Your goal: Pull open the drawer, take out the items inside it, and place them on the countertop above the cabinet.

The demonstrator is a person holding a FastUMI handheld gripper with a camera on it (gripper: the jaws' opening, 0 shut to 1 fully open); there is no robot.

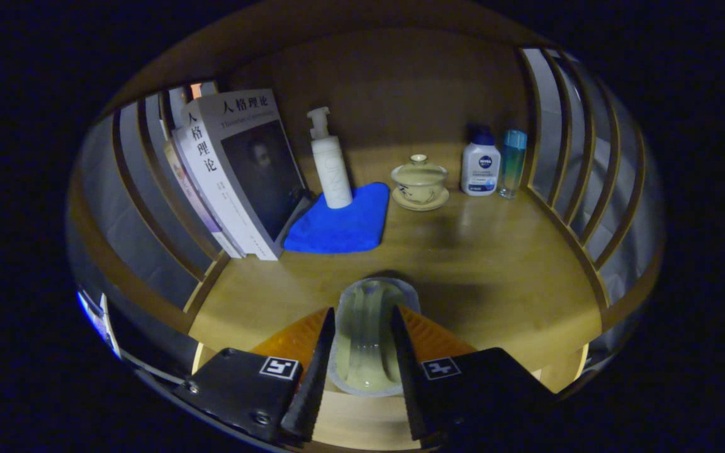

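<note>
We log: gripper [362, 346] fingers pinching packet [367, 333], translucent, glossy, oblong, rounded; long axis toward 12 o'clock. Wooden countertop [494, 264] smooth; soft blue cloth [337, 223] at 11.

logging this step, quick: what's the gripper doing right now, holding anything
gripper: closed on the clear blister pack, both fingers pressing its sides, just above the wooden countertop.

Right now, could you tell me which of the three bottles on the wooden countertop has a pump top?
The tall white pump bottle standing on the blue cloth; the other two, beside the lidded cup, have plain caps.
</note>
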